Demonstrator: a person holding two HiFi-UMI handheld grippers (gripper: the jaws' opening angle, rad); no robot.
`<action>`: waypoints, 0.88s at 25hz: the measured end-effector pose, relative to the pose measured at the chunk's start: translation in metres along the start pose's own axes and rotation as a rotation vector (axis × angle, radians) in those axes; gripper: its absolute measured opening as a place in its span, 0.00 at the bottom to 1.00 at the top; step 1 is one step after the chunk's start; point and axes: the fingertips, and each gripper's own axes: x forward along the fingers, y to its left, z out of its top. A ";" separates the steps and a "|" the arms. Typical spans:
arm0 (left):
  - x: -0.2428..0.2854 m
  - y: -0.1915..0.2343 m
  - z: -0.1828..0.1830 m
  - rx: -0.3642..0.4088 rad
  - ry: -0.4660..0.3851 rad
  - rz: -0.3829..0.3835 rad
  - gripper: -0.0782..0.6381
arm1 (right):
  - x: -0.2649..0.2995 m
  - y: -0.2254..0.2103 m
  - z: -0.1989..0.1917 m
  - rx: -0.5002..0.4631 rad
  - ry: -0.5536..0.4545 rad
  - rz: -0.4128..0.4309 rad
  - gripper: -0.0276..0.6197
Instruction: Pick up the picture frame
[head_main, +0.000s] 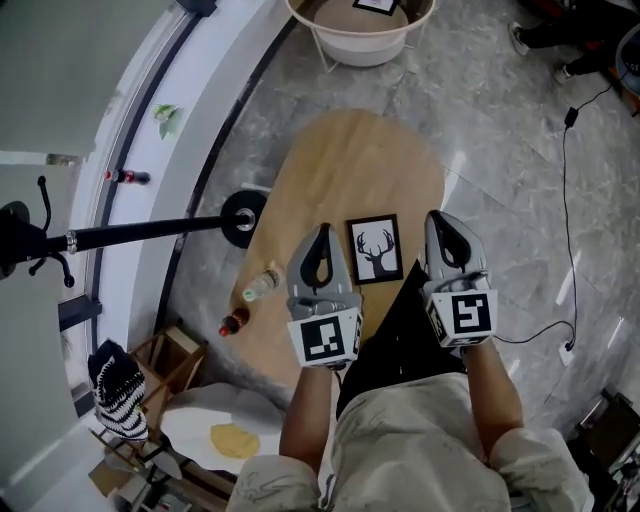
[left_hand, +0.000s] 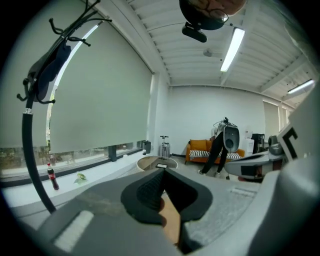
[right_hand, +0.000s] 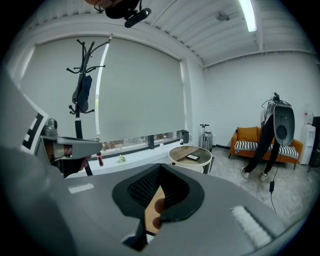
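The picture frame (head_main: 375, 249), black-edged with a stag's head print, lies flat on the oval wooden table (head_main: 350, 160), near its front end. My left gripper (head_main: 322, 236) hovers just left of the frame with its jaws shut and nothing between them. My right gripper (head_main: 438, 220) hovers just right of the frame, also shut and empty. Both point away from me, roughly level. In the left gripper view my left gripper (left_hand: 163, 173) has its pads pressed together; the right gripper view shows the same for my right gripper (right_hand: 159, 171). Neither gripper view shows the frame.
Two bottles (head_main: 260, 286) (head_main: 234, 323) lie on the table's left edge. A coat stand's round base (head_main: 243, 218) sits by the table, its pole (head_main: 140, 233) reaching left. A white round side table (head_main: 360, 35) stands beyond. A cable (head_main: 568, 200) runs over the floor at right.
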 end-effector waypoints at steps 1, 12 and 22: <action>0.004 -0.001 -0.009 0.000 0.019 -0.004 0.12 | 0.004 -0.001 -0.008 0.013 0.014 -0.001 0.05; 0.029 0.007 -0.114 -0.043 0.235 -0.021 0.12 | 0.043 0.001 -0.097 0.100 0.175 -0.017 0.05; 0.040 0.024 -0.204 -0.098 0.419 0.037 0.12 | 0.073 0.005 -0.180 0.161 0.345 -0.020 0.08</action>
